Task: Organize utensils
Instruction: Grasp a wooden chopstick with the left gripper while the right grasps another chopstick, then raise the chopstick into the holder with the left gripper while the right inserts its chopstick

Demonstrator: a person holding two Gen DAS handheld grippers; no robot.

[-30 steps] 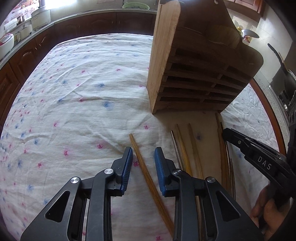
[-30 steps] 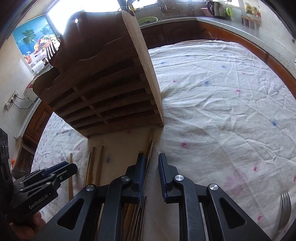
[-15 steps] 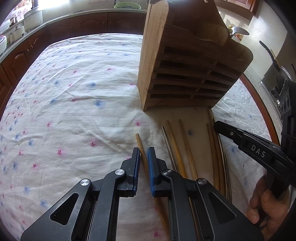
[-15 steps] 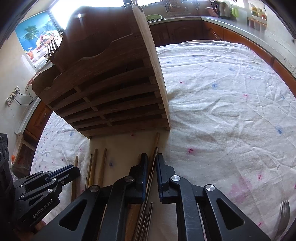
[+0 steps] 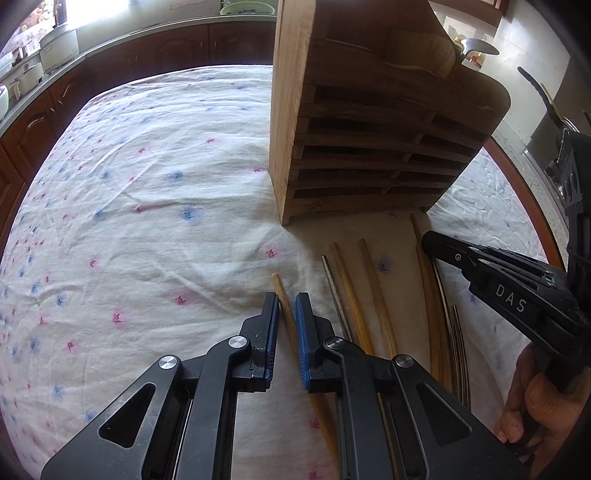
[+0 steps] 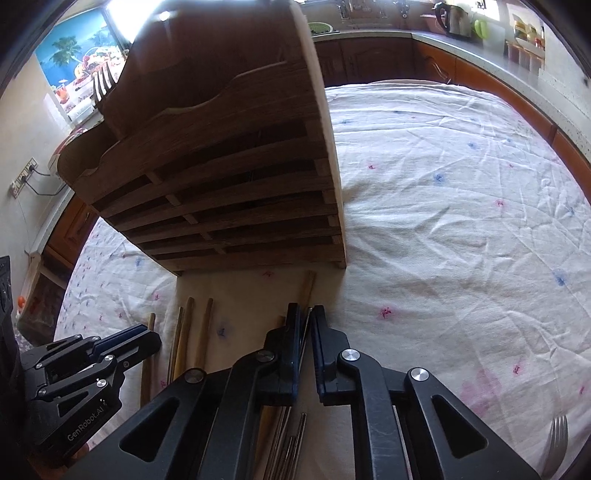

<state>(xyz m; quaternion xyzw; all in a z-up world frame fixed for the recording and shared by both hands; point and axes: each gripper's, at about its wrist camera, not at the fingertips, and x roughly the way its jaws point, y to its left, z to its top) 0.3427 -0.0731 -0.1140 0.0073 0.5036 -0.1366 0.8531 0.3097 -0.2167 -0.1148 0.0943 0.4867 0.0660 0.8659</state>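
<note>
Left gripper point(image 5: 287, 301): at the lower centre of the left wrist view; its two blue pads stand narrow around a wooden chopstick point(image 5: 279, 286), which runs up between them. The pads are close on each side of it; contact I cannot tell for sure.
Wooden chopstick: lies on the tablecloth point(image 5: 147, 206), its tip just above the fingertips, the rest passing down under the gripper body.
Right gripper point(image 6: 303, 314): at the lower centre of the right wrist view; the jaws are narrow, with thin sticks in the gap. One is a metal chopstick point(image 6: 306, 325) and a second wooden stick point(image 6: 308, 286) goes further up toward the rack. Whether the pads really press them is hard to say.
Other chopsticks point(image 5: 369, 280): several wooden and metal ones lie side by side on the cloth at the lower right of the left wrist view, below the rack, between the two grippers.
Wooden rack point(image 5: 369, 147): stands upright on the cloth at the upper centre-right of the left wrist view; it has slatted front and open compartments at the top. In the right wrist view it fills the upper left.
Fork point(image 6: 556, 439): at the lower right edge of the right wrist view, on the cloth, well apart from the chopsticks.
Background: a kitchen counter point(image 6: 480, 48) along the top edge, with a kettle point(image 6: 452, 18) on it.
</note>
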